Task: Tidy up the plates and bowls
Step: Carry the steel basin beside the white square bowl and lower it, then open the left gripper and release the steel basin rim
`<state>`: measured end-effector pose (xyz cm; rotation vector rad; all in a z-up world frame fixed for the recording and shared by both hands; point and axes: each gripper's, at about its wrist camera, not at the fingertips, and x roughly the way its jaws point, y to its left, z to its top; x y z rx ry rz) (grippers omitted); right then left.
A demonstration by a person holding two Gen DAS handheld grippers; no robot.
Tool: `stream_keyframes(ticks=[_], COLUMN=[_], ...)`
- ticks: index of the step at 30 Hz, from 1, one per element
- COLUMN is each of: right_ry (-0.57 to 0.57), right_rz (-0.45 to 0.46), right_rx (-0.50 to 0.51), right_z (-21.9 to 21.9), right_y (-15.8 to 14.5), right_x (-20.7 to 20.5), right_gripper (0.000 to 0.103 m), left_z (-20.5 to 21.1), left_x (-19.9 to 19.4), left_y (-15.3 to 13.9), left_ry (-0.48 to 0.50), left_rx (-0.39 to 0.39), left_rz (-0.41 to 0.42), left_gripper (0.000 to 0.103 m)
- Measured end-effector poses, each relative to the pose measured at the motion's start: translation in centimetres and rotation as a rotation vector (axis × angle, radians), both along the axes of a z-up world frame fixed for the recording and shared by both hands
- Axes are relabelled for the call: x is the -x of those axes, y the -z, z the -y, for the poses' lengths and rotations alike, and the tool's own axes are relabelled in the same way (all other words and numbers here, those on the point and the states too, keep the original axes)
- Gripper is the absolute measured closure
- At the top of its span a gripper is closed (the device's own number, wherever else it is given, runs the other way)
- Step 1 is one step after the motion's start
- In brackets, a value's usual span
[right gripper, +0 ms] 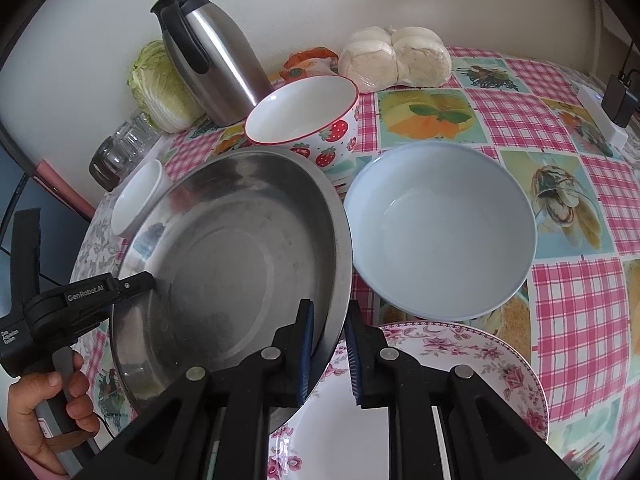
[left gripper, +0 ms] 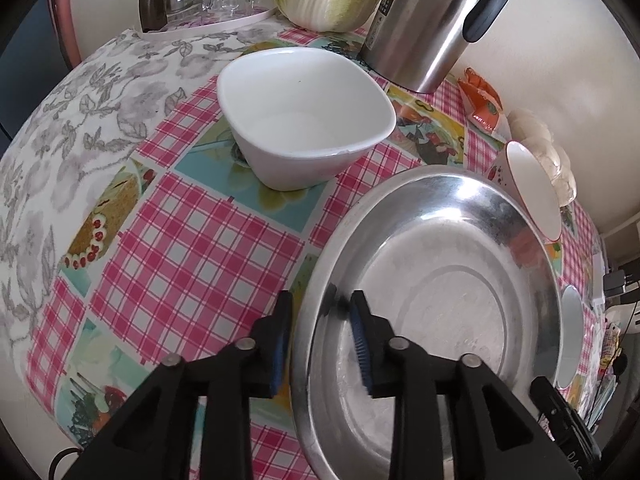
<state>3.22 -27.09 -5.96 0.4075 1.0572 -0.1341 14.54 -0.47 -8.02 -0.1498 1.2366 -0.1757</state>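
The left gripper [right gripper: 150, 280] carries the white words "GenRobot.AI" and "Data Acquisition System". A round, shiny steel pan [right gripper: 240, 248] lies tilted, its right edge over a flowered china plate [right gripper: 480, 356]. The right gripper [right gripper: 329, 312] pinches this edge between blue ribbed pads. The left gripper's jaws stand apart around the opposite rim, with a gap on the outside. Behind the pan stands a square white bowl [left gripper: 304, 116]; to its right, a smooth pale blue bowl [right gripper: 440, 232].
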Motion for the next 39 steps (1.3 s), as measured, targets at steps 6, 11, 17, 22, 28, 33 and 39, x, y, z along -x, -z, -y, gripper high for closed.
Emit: stream_keyframes(ticks=[6, 11, 17, 22, 28, 33, 39], right_ry=[0.005, 0.009, 0.001, -0.004, 0.008, 0.028, 0.050], right_rz=[-0.007, 0.016, 0.025, 0.020, 0.016, -0.001, -0.002], right_rx=[0.030, 0.071, 0.116, 0.119, 0.116, 0.118, 0.107], right_z=[0.0, -0.3, -0.9, -1.0, -0.9, -0.5, 0.1], right_y=[-0.8, -2.1, -2.7, -2.5, -2.3, -2.0, -1.8], right_x=[0.2, 0.6, 0.7, 0.5, 0.4, 0.4, 0.6], right_gripper=[0.085, 0.082, 0.057, 0.039, 0.020, 0.009, 0.000], left_z=[-0.2, 0.6, 2.4, 3.1, 2.9, 2.8, 2.9], left_x=[0.4, 0.9, 1.8, 2.3, 2.3, 2.2, 2.3], left_y=[-0.9, -1.8, -2.7, -2.5, -2.4, -2.3, -2.4], left_ry=[-0.019, -0.002, 0.054, 0.084, 0.070, 0.059, 0.054], left_rx=[-0.040, -0.093, -0.143, -0.186, -0.206, -0.223, -0.217], left_rz=[0.000, 0.020, 0.051, 0.051, 0.064, 0.068, 0.074], left_gripper=[0.058, 0.052, 0.039, 0.022, 0.014, 0.012, 0.008])
